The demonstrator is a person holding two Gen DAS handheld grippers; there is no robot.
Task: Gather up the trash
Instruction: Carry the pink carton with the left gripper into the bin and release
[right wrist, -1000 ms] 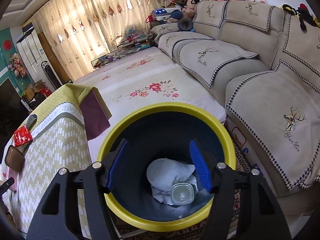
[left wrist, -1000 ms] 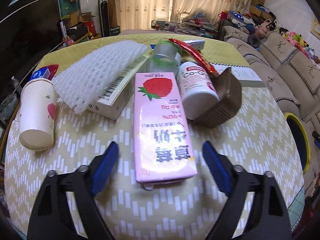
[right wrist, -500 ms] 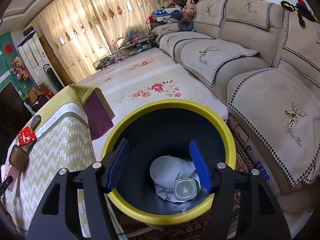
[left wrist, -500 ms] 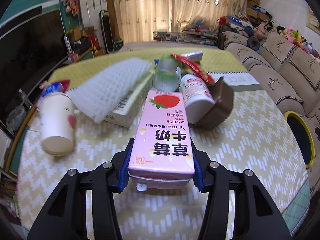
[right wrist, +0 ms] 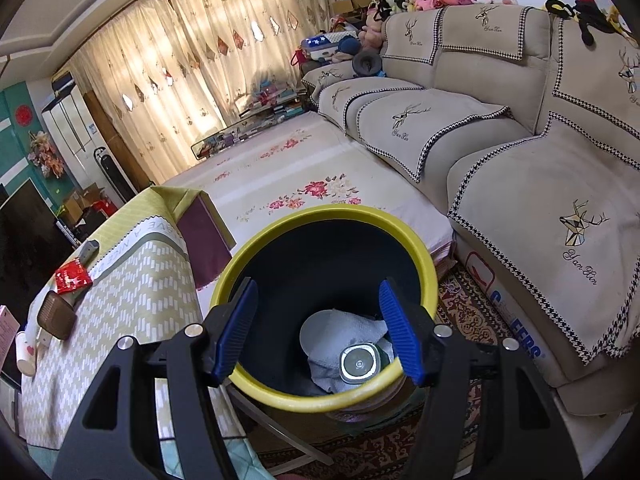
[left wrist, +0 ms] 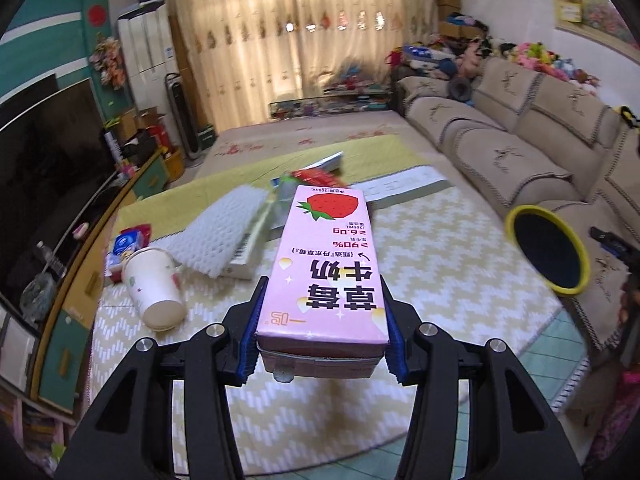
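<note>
The worktop (left wrist: 432,248), under a yellow zigzag cloth, has bare cloth along its near edge and across its right half. Its clutter sits toward the left and far side: a paper cup (left wrist: 154,286) lying on its side near the left edge, white foam netting (left wrist: 224,236) over a flat box behind it, and a red wrapper (left wrist: 316,176) further back. Just off the worktop's right edge stands the yellow-rimmed bin (left wrist: 516,220), with the sofa (left wrist: 520,148) beyond it.

The left claw (left wrist: 322,346) is clamped on the pink strawberry milk carton (left wrist: 328,268) — both blue pads press its long sides near the bottom end, and the carton points away over the worktop, lifted clear of the cloth.

The right claw (right wrist: 318,330) hangs above the bin's mouth with its fingers spread apart and nothing between them — below lie a crumpled grey cloth (right wrist: 352,332) and a clear bottle (right wrist: 360,362) seen end on
</note>
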